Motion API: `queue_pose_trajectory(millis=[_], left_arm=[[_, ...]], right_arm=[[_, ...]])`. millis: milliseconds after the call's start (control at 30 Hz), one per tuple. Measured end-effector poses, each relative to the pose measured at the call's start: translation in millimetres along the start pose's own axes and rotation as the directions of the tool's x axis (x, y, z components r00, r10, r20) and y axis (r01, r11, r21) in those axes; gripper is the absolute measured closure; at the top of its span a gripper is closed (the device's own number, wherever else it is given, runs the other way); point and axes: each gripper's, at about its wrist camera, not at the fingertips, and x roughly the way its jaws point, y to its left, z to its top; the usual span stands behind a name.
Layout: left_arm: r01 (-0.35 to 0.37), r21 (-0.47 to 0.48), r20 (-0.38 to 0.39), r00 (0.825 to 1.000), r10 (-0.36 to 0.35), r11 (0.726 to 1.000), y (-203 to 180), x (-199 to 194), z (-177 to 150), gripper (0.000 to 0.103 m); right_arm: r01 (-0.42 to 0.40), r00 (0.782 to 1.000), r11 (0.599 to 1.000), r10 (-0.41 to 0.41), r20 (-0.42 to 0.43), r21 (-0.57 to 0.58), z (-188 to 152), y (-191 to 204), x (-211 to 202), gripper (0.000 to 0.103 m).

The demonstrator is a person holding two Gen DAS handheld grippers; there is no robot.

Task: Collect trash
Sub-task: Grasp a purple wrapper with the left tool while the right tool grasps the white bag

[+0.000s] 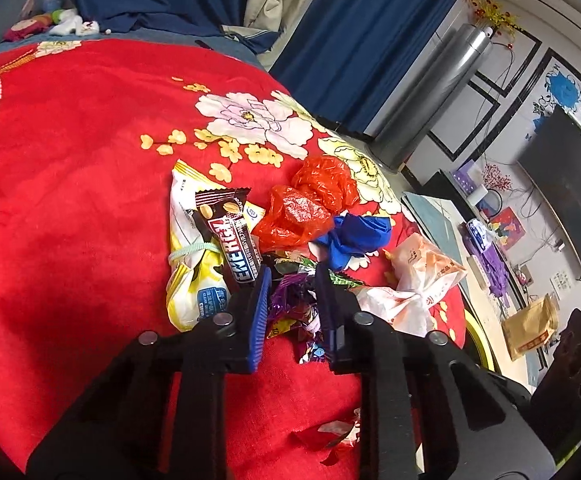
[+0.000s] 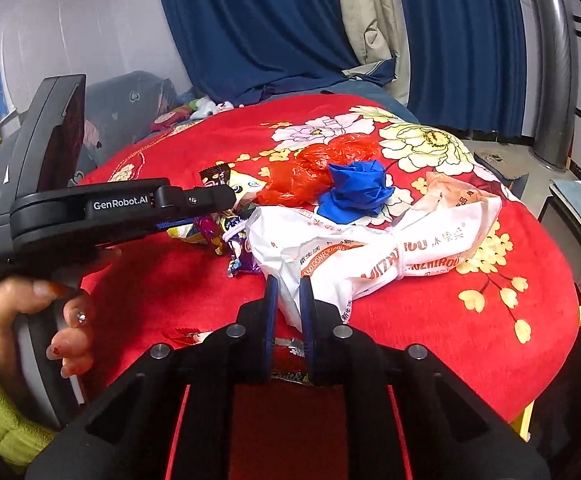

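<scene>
Left gripper (image 1: 292, 276): jaws clamped on purple wrapper (image 1: 296, 296), beside white bag (image 2: 370, 248).
Right gripper (image 2: 288, 284): jaws pinching the white bag's edge.

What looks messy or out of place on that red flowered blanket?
A heap of rubbish sits on the red blanket: a chocolate bar wrapper, a crumpled red bag, a blue wad, shiny sweet wrappers and a white bag.

Plush red blanket (image 1: 90, 200) — glossy crinkled wrappers (image 1: 294, 292)
</scene>
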Motion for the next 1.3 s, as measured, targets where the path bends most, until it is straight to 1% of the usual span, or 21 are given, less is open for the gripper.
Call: queue_pose_trajectory(millis=[167, 433, 633, 1033, 1300], left_arm=[[0.009, 0.002, 0.037, 0.999, -0.009, 1.0, 0, -11, 4, 0.091], [0.026, -0.004, 0.111, 0.993, -0.025, 1.0, -1, -33, 18, 0.092], [0.039, 0.021, 0.152, 0.988, -0.042, 0.999, -9, -47, 23, 0.092], [0.109, 0.094, 0.169, 0.978, -0.123, 0.99, -40, -56, 17, 0.092], [0.142, 0.15, 0.161, 0.973, -0.166, 0.978, -63, -58, 9, 0.092]], right_arm=[[0.002, 1.0, 1.0, -0.002, 0.023, 0.006, -1, -2, -7, 0.093], [0.013, 0.997, 1.0, -0.013, 0.079, 0.005, 2, -6, -24, 0.094], [0.023, 0.992, 1.0, -0.023, 0.123, 0.004, 6, -8, -37, 0.095], [0.054, 0.981, 0.997, -0.062, 0.184, 0.046, 12, -25, -63, 0.095], [0.069, 0.972, 0.994, -0.086, 0.218, 0.084, 13, -41, -81, 0.095]])
